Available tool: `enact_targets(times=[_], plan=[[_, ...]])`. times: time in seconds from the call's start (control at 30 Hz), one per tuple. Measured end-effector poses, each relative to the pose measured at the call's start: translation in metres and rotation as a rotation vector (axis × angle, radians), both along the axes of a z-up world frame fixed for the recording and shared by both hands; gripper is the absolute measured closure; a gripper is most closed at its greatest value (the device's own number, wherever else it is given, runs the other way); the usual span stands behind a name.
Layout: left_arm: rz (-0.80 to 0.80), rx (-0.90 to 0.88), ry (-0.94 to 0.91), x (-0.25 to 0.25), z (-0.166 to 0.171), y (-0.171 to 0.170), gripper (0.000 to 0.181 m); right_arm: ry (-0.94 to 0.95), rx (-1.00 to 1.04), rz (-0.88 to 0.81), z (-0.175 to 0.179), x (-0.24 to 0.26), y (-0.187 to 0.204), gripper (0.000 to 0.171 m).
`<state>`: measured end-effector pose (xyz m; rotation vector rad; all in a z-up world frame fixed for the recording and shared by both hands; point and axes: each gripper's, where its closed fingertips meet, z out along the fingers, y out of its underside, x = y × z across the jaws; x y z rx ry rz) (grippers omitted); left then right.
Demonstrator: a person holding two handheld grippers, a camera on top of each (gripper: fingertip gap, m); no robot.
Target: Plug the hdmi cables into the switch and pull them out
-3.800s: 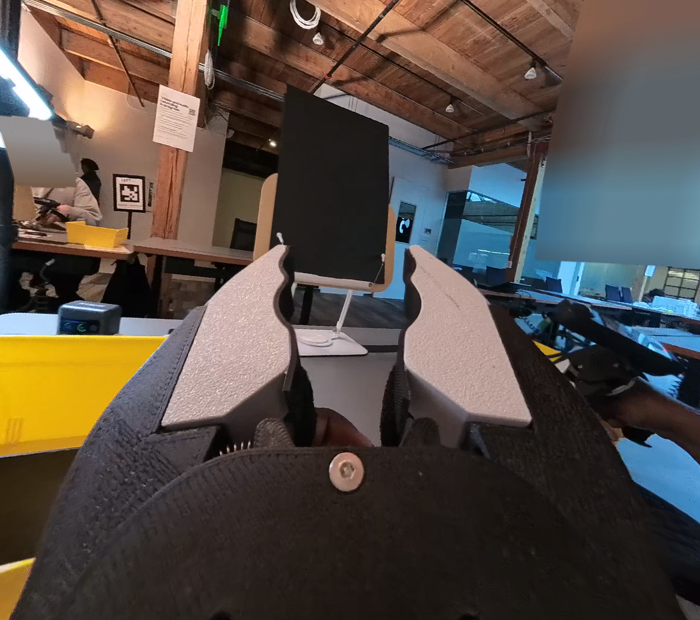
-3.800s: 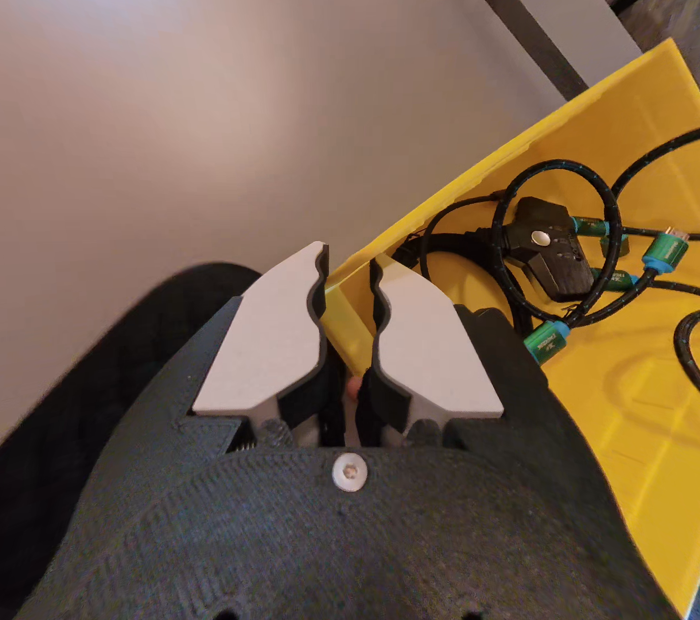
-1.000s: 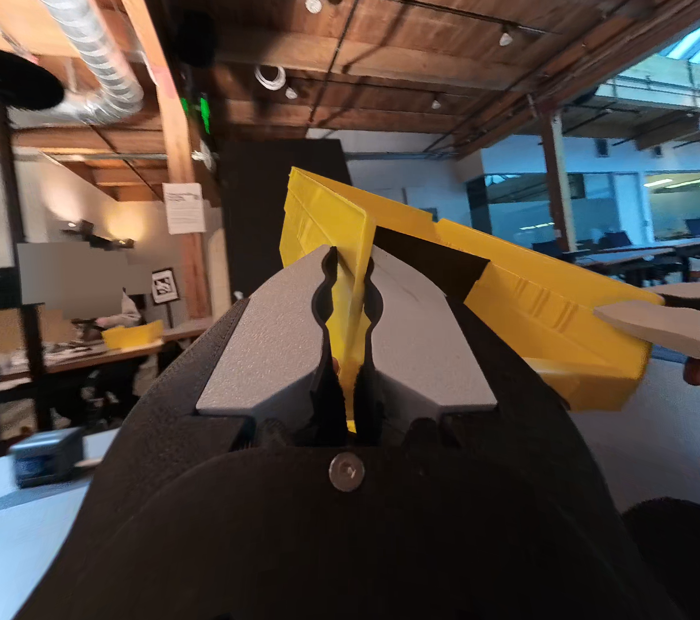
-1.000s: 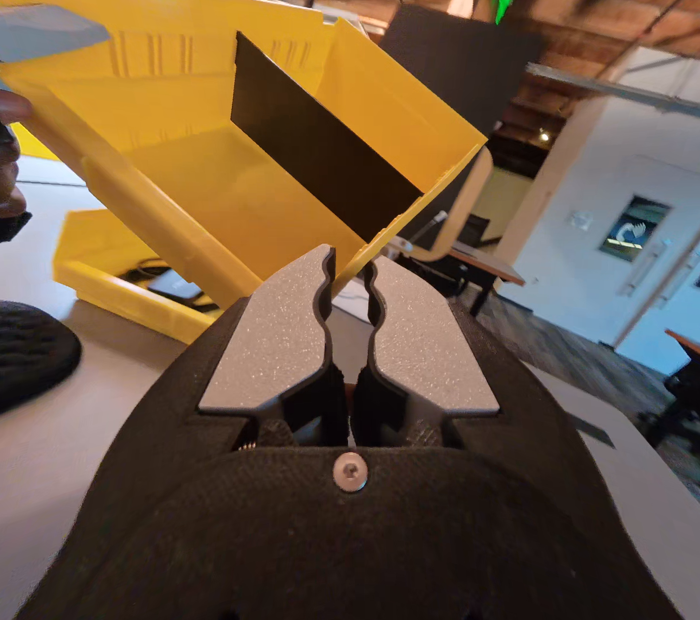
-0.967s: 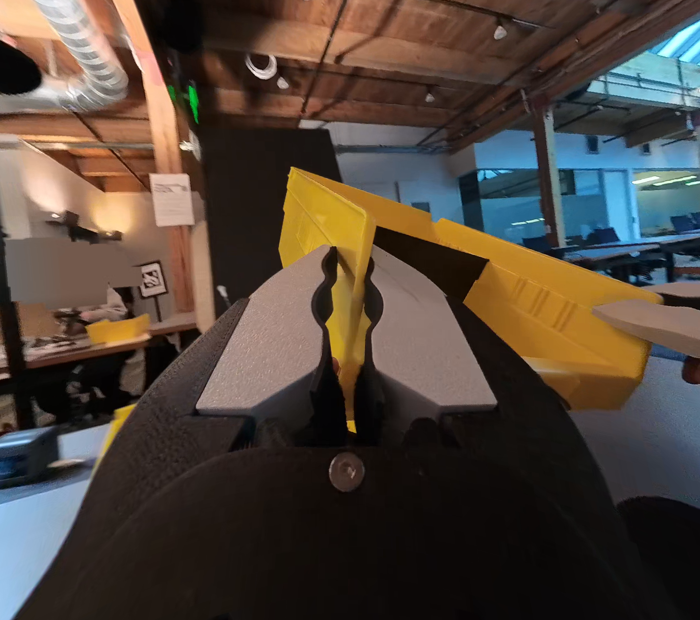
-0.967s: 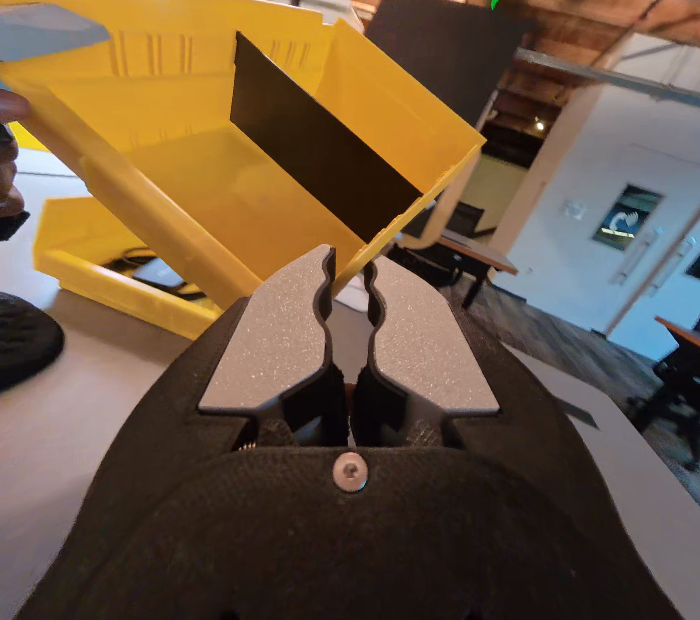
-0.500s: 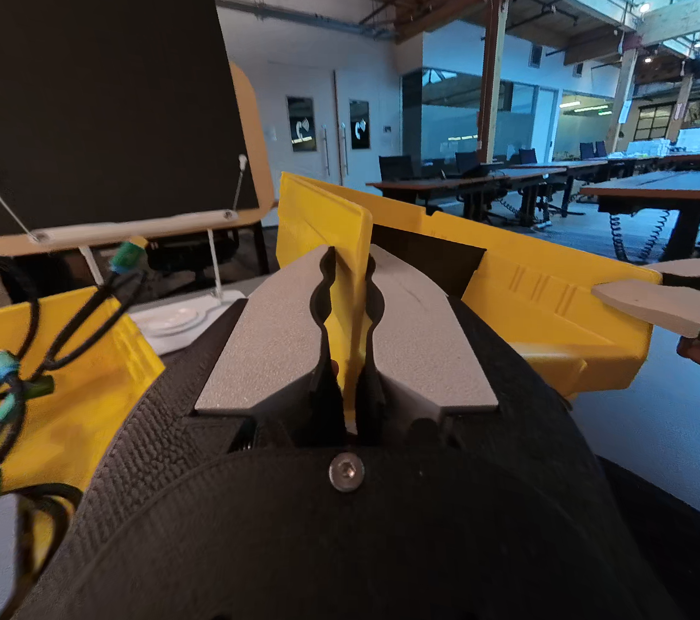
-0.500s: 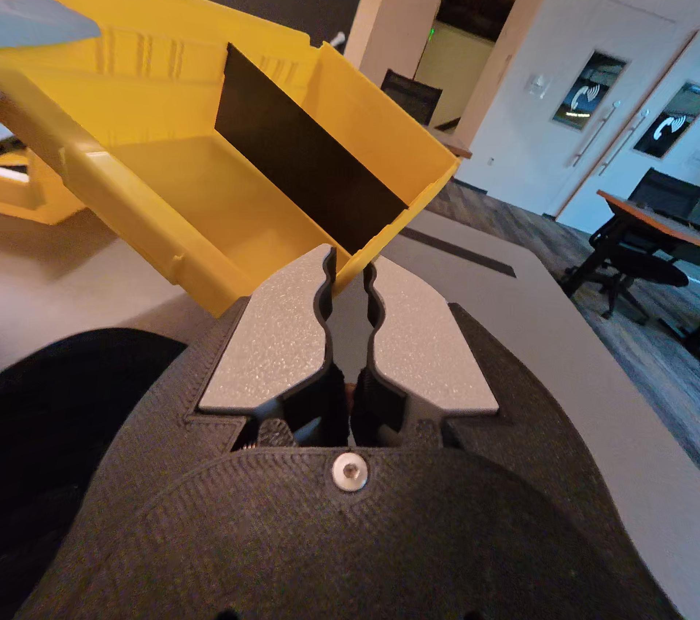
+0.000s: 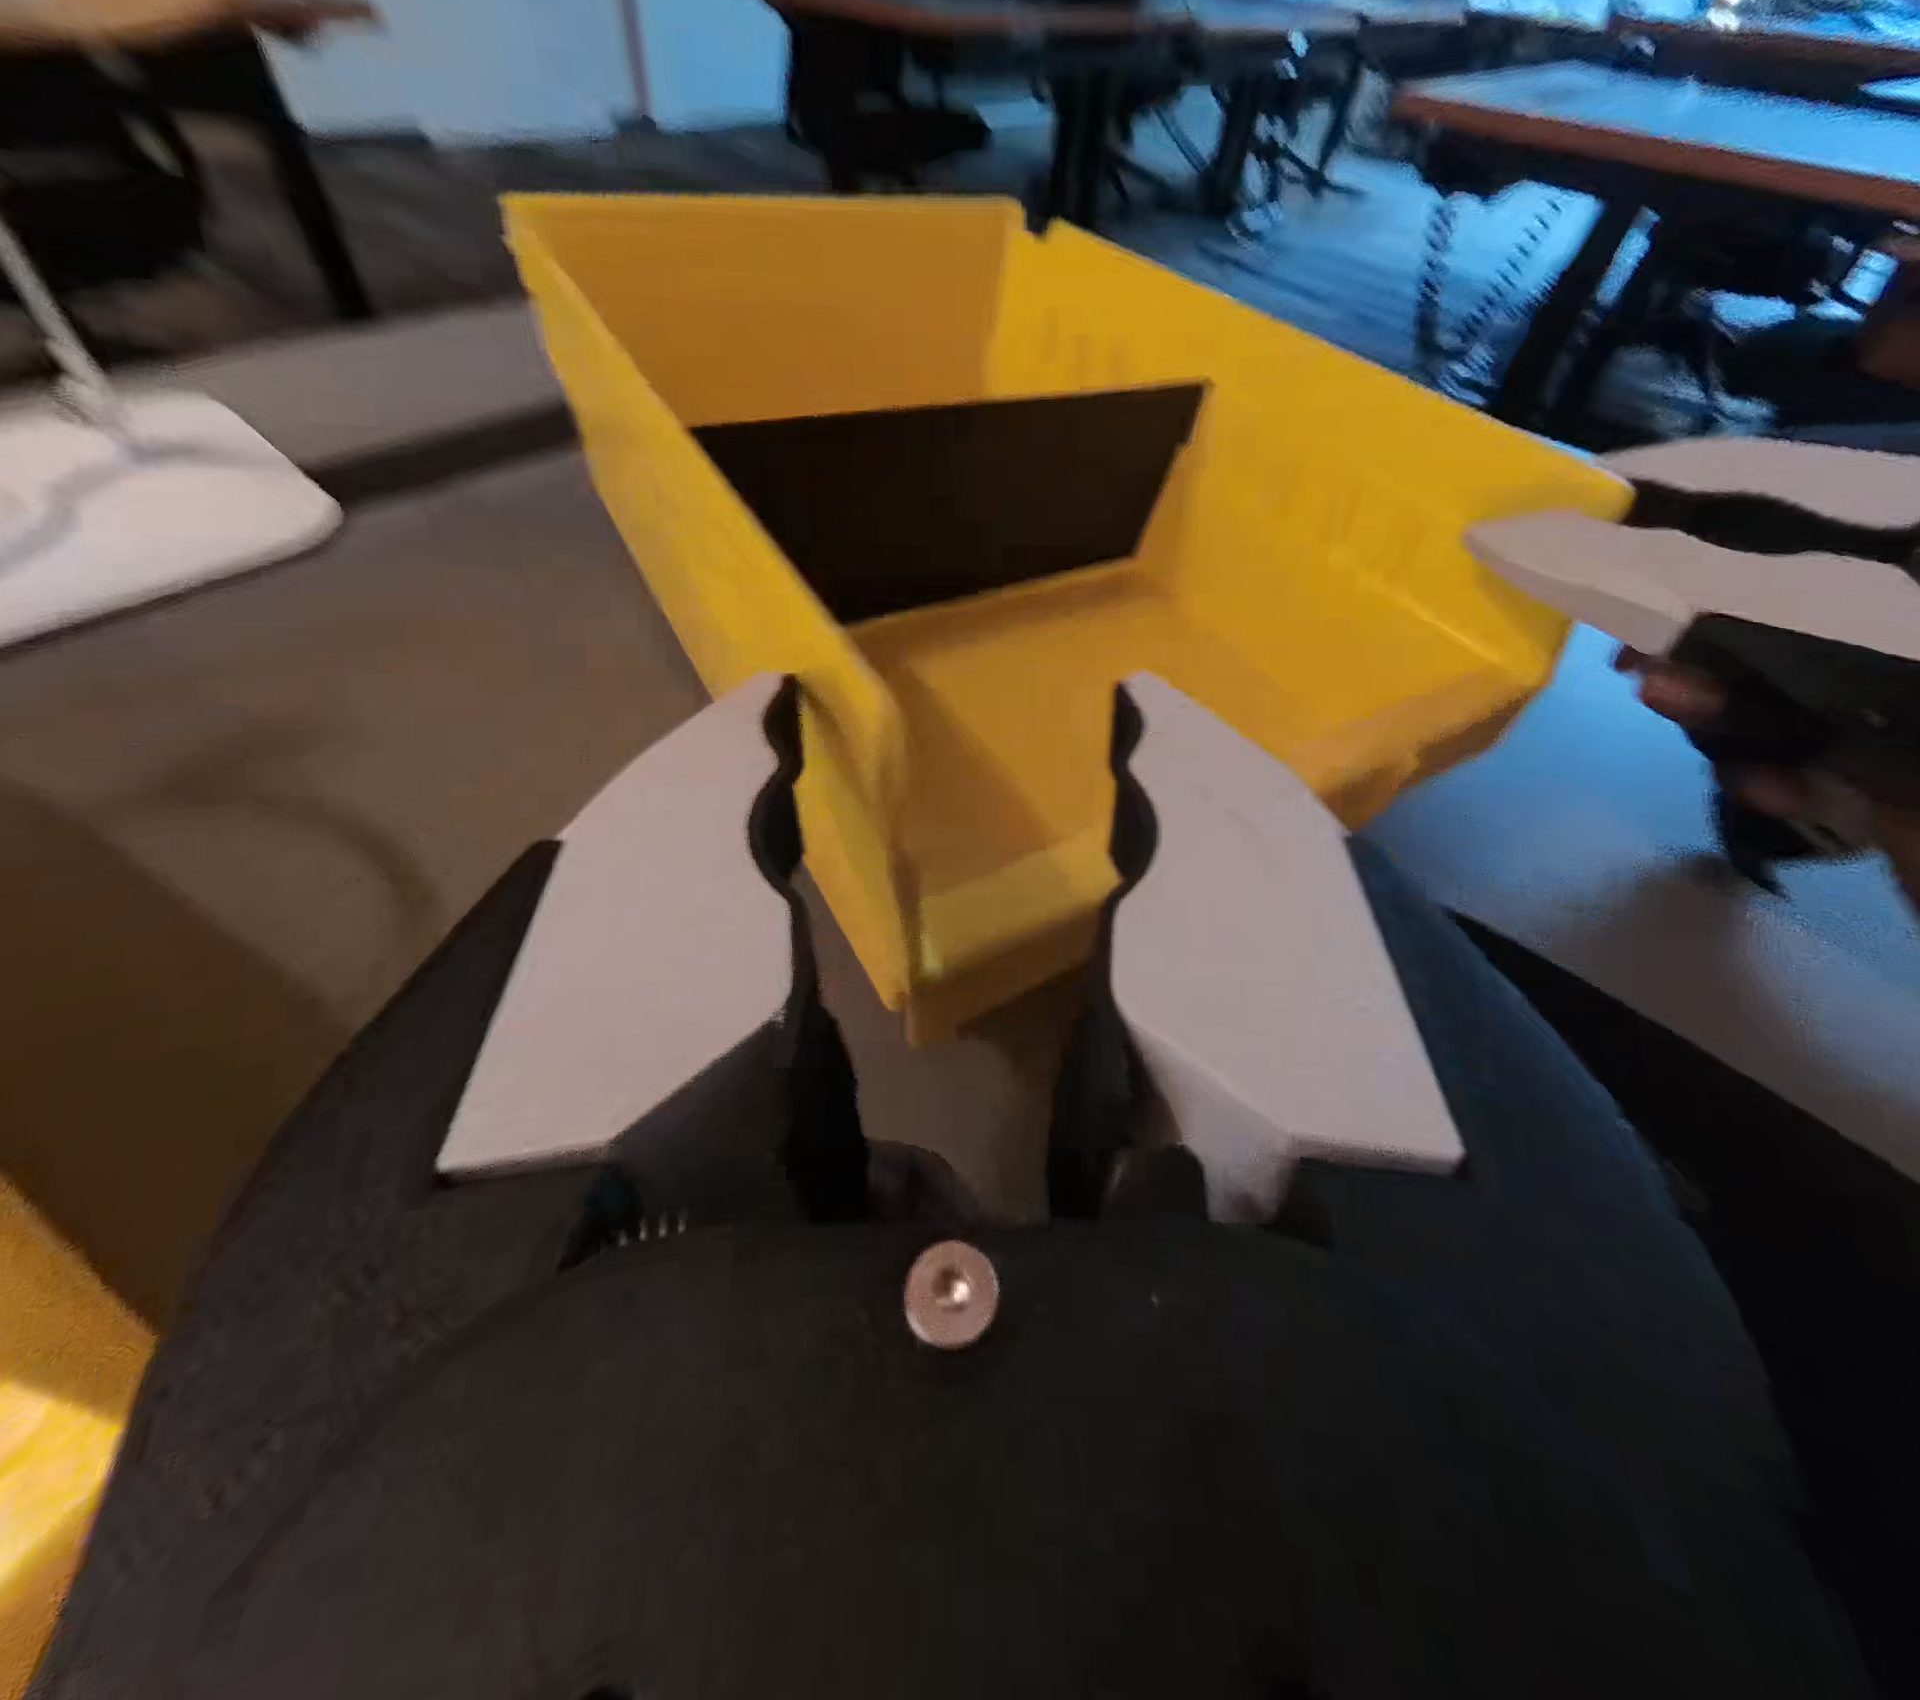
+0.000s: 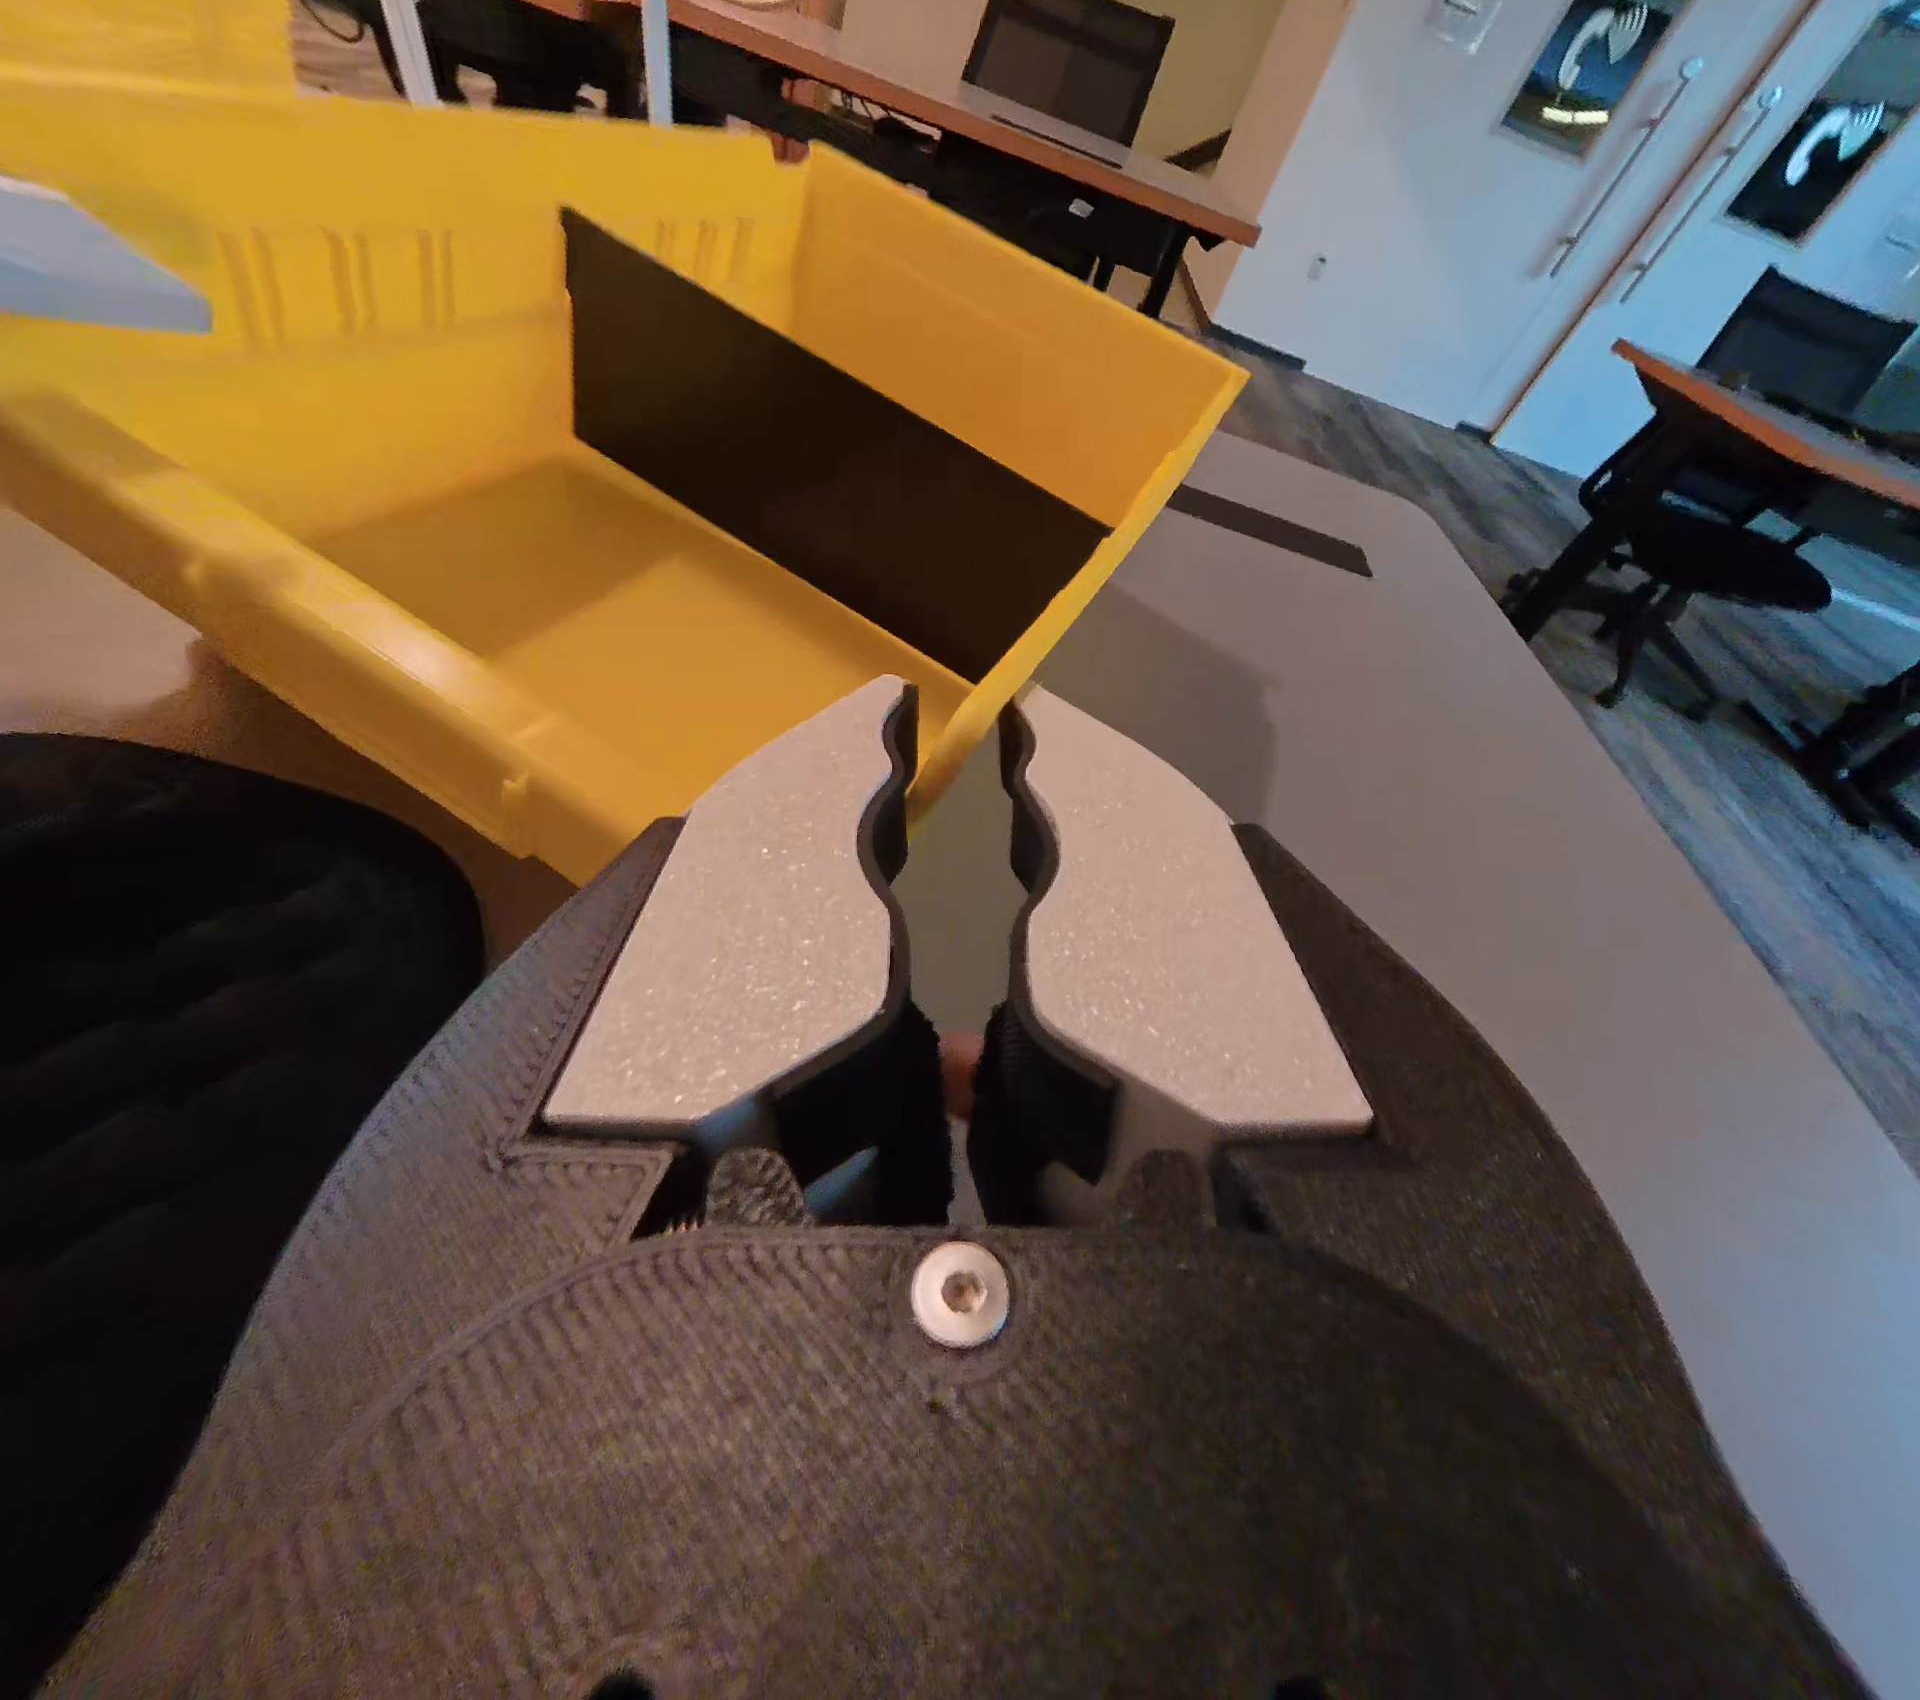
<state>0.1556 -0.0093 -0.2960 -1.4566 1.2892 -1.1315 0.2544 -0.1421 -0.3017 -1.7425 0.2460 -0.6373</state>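
An empty yellow bin (image 9: 1299, 611) with a black divider (image 9: 956, 497) is low over the grey table (image 10: 1403, 819). My left gripper (image 9: 956, 694) is open, and the bin's near corner stands loose between its jaws. My right gripper (image 10: 956, 705) is shut on the thin side wall of the bin (image 10: 623, 632), near its corner. The right gripper also shows in the left wrist view (image 9: 1538, 528), at the bin's right end. A left finger (image 10: 94, 279) shows at the far left of the right wrist view. No HDMI cable or switch lies in this bin.
A second yellow bin (image 10: 135, 9) with black cables stands at the back left, and another yellow edge (image 9: 52, 1390) lies near my left gripper. A white lamp base (image 9: 135, 497) sits on the table at left. A black round pad (image 10: 208, 975) lies by the bin. Desks and chairs stand beyond.
Both grippers have swung down from pointing at the ceiling, bringing the bin level and low over the table. My left gripper has opened and let go of the bin wall.
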Motion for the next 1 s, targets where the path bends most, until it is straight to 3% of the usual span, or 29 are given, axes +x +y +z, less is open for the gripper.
enact_targets(times=[0.07,0.13,0.23,0.3,0.37,0.43,0.57,0.7,0.73,0.77,0.83,1.0], plan=[[-0.096,-0.049,0.013,-0.008,0.009,-0.013,0.112,-0.070,-0.021,0.008,0.005,0.001,-0.003,0.149],[-0.103,-0.010,-0.075,-0.029,0.038,-0.013,0.109,-0.203,-0.011,-0.001,0.022,0.002,-0.012,0.126],[-0.006,0.263,-0.125,-0.075,0.065,0.009,0.110,-0.440,0.032,0.074,0.056,-0.019,-0.017,0.112],[0.023,0.455,0.028,-0.105,0.048,0.029,0.111,-0.499,-0.010,0.159,0.062,-0.039,-0.009,0.104],[0.000,0.552,0.311,-0.137,0.008,0.048,0.111,-0.550,-0.076,0.282,0.058,-0.063,0.009,0.099],[0.053,0.662,0.526,-0.162,-0.021,0.077,0.112,-0.627,-0.131,0.411,0.050,-0.090,0.030,0.101],[0.064,0.829,0.714,-0.177,-0.050,0.110,0.119,-0.651,-0.335,0.522,0.014,-0.111,0.068,0.102],[0.067,0.798,0.726,-0.173,-0.066,0.131,0.127,-0.712,-0.687,0.483,-0.033,-0.098,0.081,0.110],[0.091,0.832,0.762,-0.178,-0.067,0.141,0.137,-0.738,-0.741,0.456,-0.040,-0.092,0.081,0.121],[0.105,0.863,0.793,-0.182,-0.069,0.150,0.146,-0.758,-0.769,0.441,-0.044,-0.088,0.083,0.126],[0.100,0.872,0.803,-0.190,-0.071,0.159,0.147,-0.742,-0.792,0.435,-0.049,-0.086,0.084,0.138],[0.107,0.851,0.875,-0.231,-0.071,0.179,0.146,-0.719,-0.867,0.347,-0.050,-0.066,0.072,0.140]])
